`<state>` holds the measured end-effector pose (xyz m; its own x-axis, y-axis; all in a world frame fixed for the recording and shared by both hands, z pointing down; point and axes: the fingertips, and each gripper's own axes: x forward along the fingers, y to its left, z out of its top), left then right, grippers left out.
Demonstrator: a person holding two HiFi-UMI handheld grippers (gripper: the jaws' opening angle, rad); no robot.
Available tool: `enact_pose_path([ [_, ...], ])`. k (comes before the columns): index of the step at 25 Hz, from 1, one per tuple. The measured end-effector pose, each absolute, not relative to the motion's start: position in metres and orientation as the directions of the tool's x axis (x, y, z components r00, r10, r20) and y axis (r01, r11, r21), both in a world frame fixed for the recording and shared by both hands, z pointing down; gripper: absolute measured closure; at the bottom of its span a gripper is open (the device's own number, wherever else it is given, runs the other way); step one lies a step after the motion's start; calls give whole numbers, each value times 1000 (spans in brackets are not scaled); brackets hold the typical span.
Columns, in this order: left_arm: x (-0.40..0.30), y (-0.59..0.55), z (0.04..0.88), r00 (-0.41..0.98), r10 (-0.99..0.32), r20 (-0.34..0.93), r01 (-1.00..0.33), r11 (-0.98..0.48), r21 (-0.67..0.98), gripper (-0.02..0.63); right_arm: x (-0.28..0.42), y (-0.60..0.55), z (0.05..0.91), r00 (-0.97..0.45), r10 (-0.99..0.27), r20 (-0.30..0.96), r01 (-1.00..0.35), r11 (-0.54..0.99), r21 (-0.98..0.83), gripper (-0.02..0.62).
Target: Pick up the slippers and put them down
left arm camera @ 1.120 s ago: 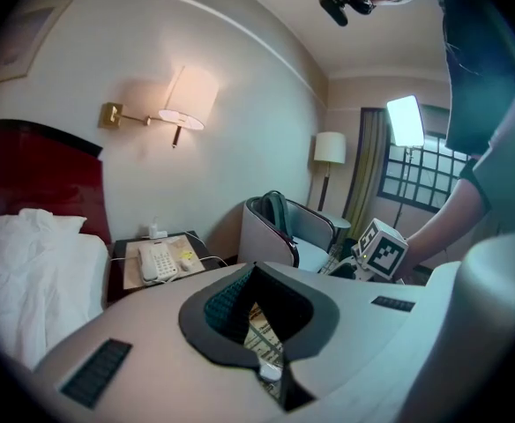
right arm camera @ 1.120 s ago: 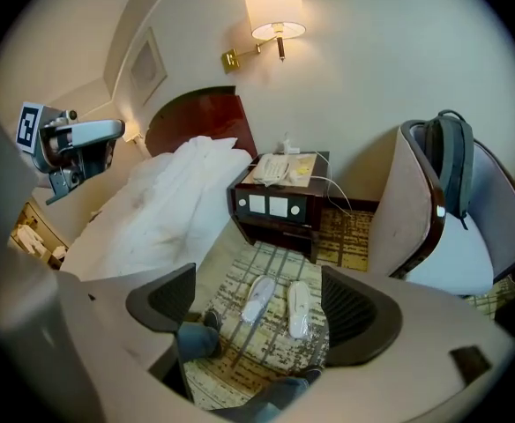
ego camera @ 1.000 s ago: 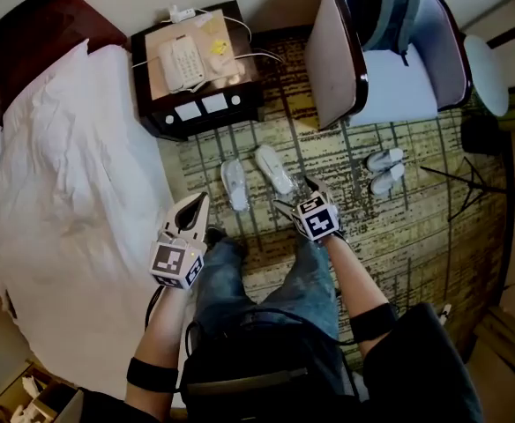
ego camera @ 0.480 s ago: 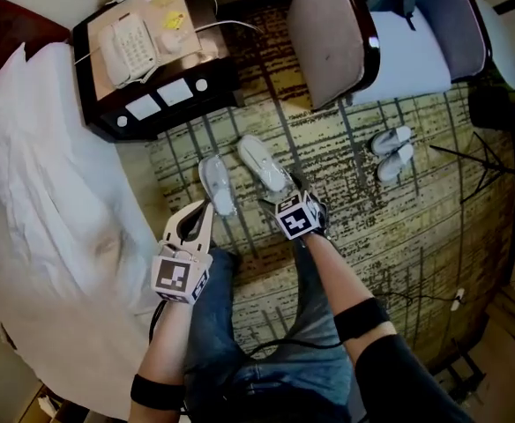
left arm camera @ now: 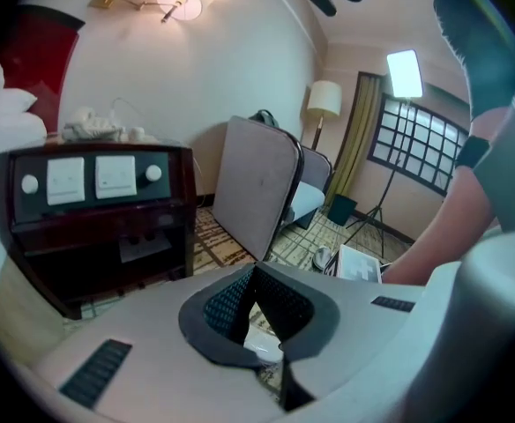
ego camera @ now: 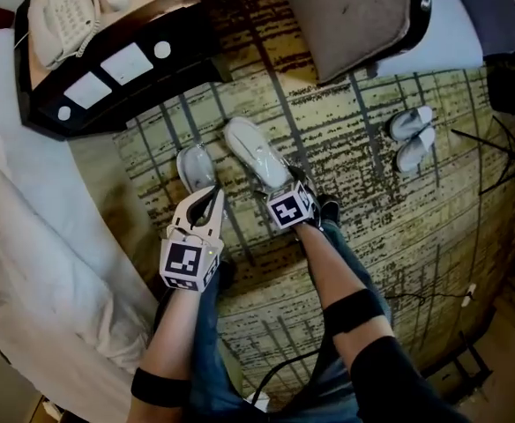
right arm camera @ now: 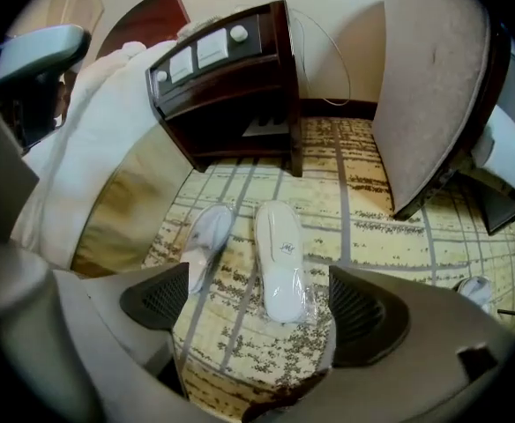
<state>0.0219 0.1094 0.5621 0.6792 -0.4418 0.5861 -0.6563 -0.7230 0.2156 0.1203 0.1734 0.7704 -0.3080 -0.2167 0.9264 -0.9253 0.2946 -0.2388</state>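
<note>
Two white slippers lie side by side on the carpet, mid-frame; wrapped slipper in clear film with a small mark, unreadable. Left gripper jaws closed, empty, covering the other slipper's near end. Right gripper jaws wide, just been opening; wrapped slipper's end shows in the gap, untouched.

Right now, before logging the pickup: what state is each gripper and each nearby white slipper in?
Left gripper: shut, empty.
Right gripper: open, jaws just been opening, nothing gripped.
Plastic-wrapped white fabric slipper: flat on patterned carpet, below right gripper.
Second white fabric slipper: flat on carpet, untouched.
</note>
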Motion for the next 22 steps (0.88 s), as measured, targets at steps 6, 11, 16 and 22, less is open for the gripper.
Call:
enact_pose_path([
  [6, 50, 110, 662, 689, -377, 619, -623, -745, 239, 604, 127, 179, 860, -298, -177, 938, -920, 314, -233, 68],
  [11, 63, 109, 728, 680, -352, 643, -632, -726, 270, 604, 126, 187, 916, -299, -162, 940, -924, 295, -243, 69],
  [16, 78, 98, 776, 681, -328, 655, -623, -729, 283, 604, 123, 192, 965, -291, -154, 944, -930, 279, -241, 69],
  [22, 85, 84, 828, 666, -323, 672, -641, -709, 295, 604, 129, 196, 1010, -259, -150, 954, -936, 283, -209, 69],
])
